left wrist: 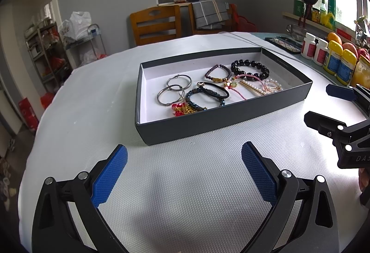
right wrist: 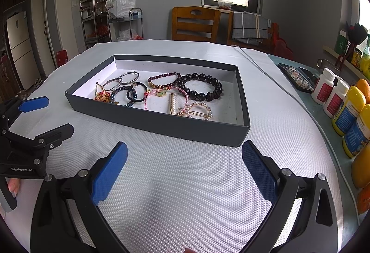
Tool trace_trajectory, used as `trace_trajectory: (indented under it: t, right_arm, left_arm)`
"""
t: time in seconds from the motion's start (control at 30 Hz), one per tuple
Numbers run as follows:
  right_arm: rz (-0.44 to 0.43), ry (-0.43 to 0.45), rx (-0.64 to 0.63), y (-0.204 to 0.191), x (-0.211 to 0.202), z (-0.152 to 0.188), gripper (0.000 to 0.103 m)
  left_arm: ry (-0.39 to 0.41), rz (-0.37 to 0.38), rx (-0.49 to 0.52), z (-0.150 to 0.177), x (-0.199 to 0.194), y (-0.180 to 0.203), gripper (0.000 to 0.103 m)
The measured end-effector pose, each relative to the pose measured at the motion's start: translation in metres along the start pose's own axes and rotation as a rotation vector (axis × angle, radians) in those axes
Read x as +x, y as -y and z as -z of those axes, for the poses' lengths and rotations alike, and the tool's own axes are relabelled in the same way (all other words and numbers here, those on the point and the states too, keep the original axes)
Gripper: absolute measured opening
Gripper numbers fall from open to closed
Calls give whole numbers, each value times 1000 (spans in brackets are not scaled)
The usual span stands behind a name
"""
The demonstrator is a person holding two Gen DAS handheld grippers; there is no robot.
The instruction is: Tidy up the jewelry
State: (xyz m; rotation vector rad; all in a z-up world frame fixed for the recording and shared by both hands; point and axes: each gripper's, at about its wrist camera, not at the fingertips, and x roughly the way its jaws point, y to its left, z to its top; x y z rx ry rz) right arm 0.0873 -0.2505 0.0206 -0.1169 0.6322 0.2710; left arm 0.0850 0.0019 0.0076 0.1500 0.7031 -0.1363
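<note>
A shallow dark box [left wrist: 208,124] [right wrist: 161,124] with a white floor sits mid-table and holds all the jewelry. Inside lie silver hoops [left wrist: 172,88] [right wrist: 121,79], a black bead bracelet [left wrist: 249,67] [right wrist: 203,88], a dark red bead bracelet [left wrist: 217,73] [right wrist: 163,80], a blue beaded bracelet [left wrist: 196,100], a black hair tie [right wrist: 134,92], a red and gold charm [left wrist: 181,109] [right wrist: 101,95], a pink cord [right wrist: 166,94] and pearl hair clips [left wrist: 266,87] [right wrist: 196,110]. My left gripper [left wrist: 183,165] [right wrist: 46,114] and right gripper [right wrist: 185,165] [left wrist: 321,102] both hover open and empty just in front of the box.
Pill bottles [right wrist: 328,93], yellow bottles [right wrist: 349,111] and fruit line the table's right edge, with a phone [right wrist: 298,78] and a grey cable [right wrist: 266,70] behind. Wooden chairs [right wrist: 195,23] stand past the far edge. A white textured mat [right wrist: 185,183] covers the table.
</note>
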Motion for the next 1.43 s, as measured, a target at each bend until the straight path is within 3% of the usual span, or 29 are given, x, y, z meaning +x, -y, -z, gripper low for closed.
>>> trace_trajectory:
  t: [1.03,1.43]
  right_arm:
    - [-2,-13,-3,-2,4,7,98]
    - [-2,-14,-2,-1,5,5,98]
  left_arm:
    - [7,36,1,0,-2,2,100]
    - [-9,12,8,-1,1,1,100]
